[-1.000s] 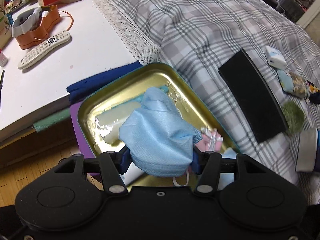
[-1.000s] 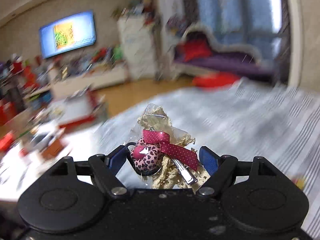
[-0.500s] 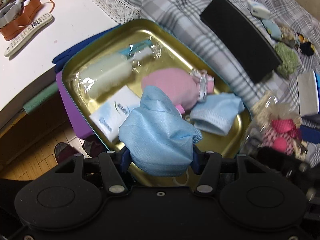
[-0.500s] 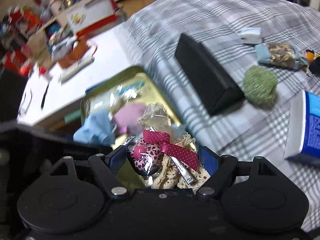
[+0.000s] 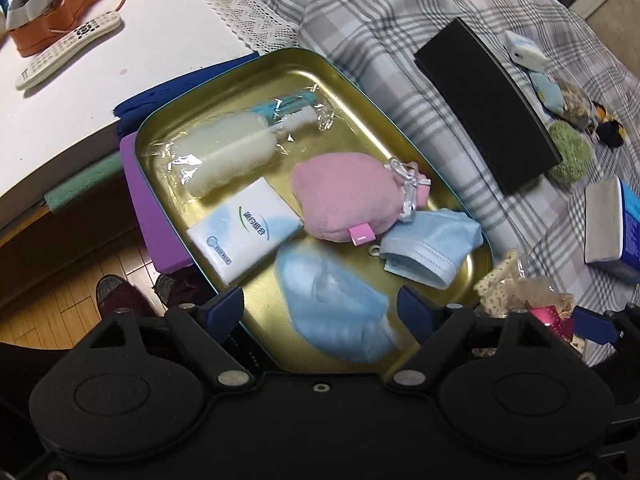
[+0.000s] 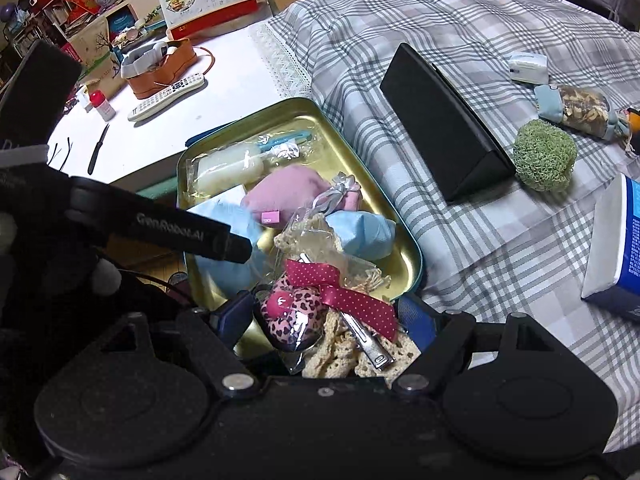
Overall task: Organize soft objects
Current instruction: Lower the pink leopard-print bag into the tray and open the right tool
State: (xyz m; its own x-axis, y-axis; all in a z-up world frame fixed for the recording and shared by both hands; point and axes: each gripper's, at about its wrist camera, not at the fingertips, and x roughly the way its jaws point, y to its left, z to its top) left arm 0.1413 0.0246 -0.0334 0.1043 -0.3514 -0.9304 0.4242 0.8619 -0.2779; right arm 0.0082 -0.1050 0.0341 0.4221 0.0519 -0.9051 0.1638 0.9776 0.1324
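Note:
A gold tin tray (image 5: 312, 53) holds a pink pouch (image 5: 340, 200), a tissue pack (image 5: 244, 232), a wrapped sponge brush (image 5: 228, 156) and a folded blue mask (image 5: 428, 248). A second blue mask (image 5: 336, 312) lies loose on the tray floor between the pads of my left gripper (image 5: 320, 306). Its jaws are opening and do not press on the mask. My right gripper (image 6: 326, 314) is shut on a clear bag of lace with a leopard hair clip and a pink bow (image 6: 312, 304). It hovers over the tray's (image 6: 416, 264) near right corner, beside my left gripper (image 6: 180, 232).
On the plaid bedspread (image 6: 460, 20) right of the tray lie a black case (image 6: 440, 128), a green scrubber (image 6: 544, 156) and a blue-white pack (image 6: 616, 240). The white table (image 5: 140, 12) at the left carries a remote (image 5: 68, 48), an orange holder (image 6: 160, 68) and a knife (image 6: 98, 148).
My left gripper has opened and the blue mask has dropped into the tray. My right gripper has swung down from facing the room to the tray's corner, still holding the bag.

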